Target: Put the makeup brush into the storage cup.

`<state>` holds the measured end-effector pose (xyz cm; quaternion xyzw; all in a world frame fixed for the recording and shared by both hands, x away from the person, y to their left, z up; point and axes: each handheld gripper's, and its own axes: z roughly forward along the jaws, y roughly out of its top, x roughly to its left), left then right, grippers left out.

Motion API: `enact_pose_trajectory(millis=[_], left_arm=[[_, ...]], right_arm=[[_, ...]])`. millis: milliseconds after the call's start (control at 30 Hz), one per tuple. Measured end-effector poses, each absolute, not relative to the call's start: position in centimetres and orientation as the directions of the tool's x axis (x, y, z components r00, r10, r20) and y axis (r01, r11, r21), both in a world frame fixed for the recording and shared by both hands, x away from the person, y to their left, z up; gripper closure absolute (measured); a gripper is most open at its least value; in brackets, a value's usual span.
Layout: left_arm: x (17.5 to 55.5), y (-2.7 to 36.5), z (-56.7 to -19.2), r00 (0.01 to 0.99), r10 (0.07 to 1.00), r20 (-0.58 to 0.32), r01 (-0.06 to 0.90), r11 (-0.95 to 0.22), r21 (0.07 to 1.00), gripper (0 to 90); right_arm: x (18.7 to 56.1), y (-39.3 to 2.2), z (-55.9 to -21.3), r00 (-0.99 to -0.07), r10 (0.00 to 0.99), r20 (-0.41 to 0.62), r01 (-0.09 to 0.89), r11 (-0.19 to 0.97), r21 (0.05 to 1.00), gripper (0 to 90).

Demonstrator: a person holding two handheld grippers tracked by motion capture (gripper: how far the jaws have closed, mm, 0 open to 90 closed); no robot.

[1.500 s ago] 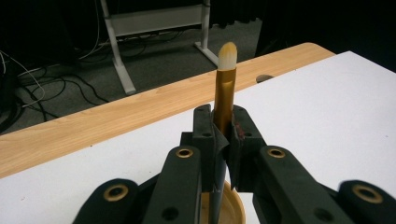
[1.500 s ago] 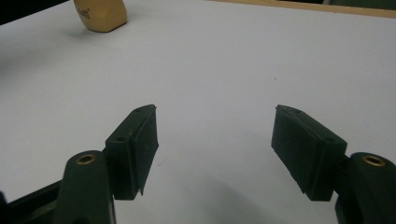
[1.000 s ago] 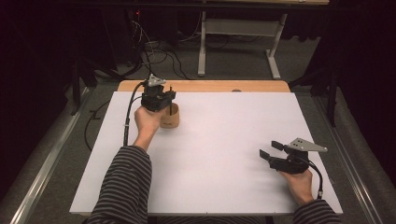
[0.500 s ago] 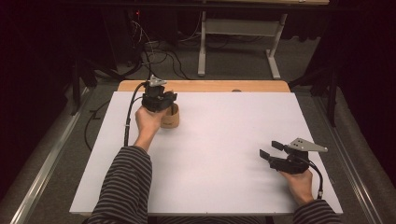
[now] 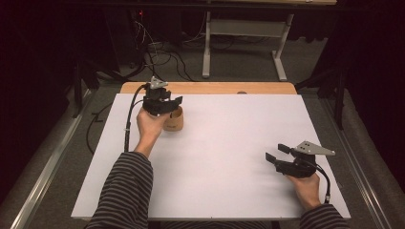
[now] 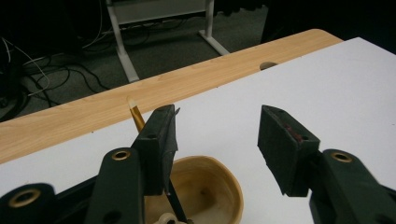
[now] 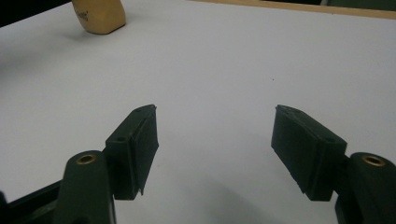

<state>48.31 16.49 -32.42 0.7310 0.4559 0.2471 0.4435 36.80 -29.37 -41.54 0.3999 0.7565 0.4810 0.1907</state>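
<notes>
Left tool: we see the left tool (image 5: pixel 165 106) at the far left of the worktop, poised right over the round tan wooden cup (image 5: pixel 174 120). Its jaws have just been opening and now stand apart, pressing on nothing.
Cup: we find it upright on the white worktop sheet (image 5: pixel 224 157), near the far-left corner, just right of the left hand (image 5: pixel 150 125).
Brush: a slim paintbrush with a black handle, gold ferrule and pale tip (image 6: pixel 138 119) leans inside the cup; in the left gripper view it rises just beside the left jaw, and we cannot tell whether it touches that jaw.
Right tool: we see the right tool (image 5: pixel 277 153) low over the near right of the sheet, well apart from the cup, its jaws spread with only bare sheet between them.
Worktop: a strip of light wooden edge (image 5: pixel 215 88) shows along the far side of the sheet.
</notes>
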Motion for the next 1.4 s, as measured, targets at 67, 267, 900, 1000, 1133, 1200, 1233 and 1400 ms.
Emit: enact_pose_trajectory(millis=[67, 267, 900, 1000, 1133, 1200, 1233, 1400], left_arm=[[48.2, 16.5, -32.3, 0.464, 0.885, -0.039, 0.441, -0.193, 0.876, 46.9], [47.9, 16.4, -32.1, 0.468, 0.883, -0.033, 0.433, -0.197, 0.879, 44.2], [46.0, 17.1, -31.3, 0.488, 0.872, -0.041, 0.387, -0.175, 0.905, 42.2], [45.7, 17.4, -31.3, 0.489, 0.871, -0.047, 0.382, -0.166, 0.909, 41.8], [45.4, 17.7, -31.3, 0.490, 0.870, -0.048, 0.384, -0.167, 0.908, 41.1], [45.2, 17.9, -31.2, 0.490, 0.871, -0.049, 0.381, -0.163, 0.910, 41.0], [45.1, 17.9, -31.2, 0.490, 0.870, -0.048, 0.379, -0.163, 0.911, 40.9], [44.7, 18.2, -31.0, 0.490, 0.870, -0.050, 0.377, -0.160, 0.912, 40.3]], right_arm=[[36.8, -29.4, -41.5, -0.607, 0.789, 0.095, 0.421, 0.218, 0.880, 33.3], [36.8, -29.4, -41.5, -0.609, 0.788, 0.093, 0.418, 0.219, 0.882, 33.3], [36.9, -29.4, -41.5, -0.611, 0.787, 0.088, 0.413, 0.222, 0.883, 33.3], [36.9, -29.4, -41.5, -0.609, 0.788, 0.087, 0.413, 0.223, 0.883, 33.5], [36.9, -29.4, -41.5, -0.608, 0.790, 0.084, 0.412, 0.223, 0.883, 33.6], [36.9, -29.4, -41.5, -0.608, 0.790, 0.084, 0.412, 0.223, 0.883, 33.6], [36.9, -29.4, -41.5, -0.608, 0.790, 0.084, 0.413, 0.224, 0.883, 33.6], [36.9, -29.3, -41.5, -0.609, 0.789, 0.083, 0.412, 0.225, 0.883, 33.7]])
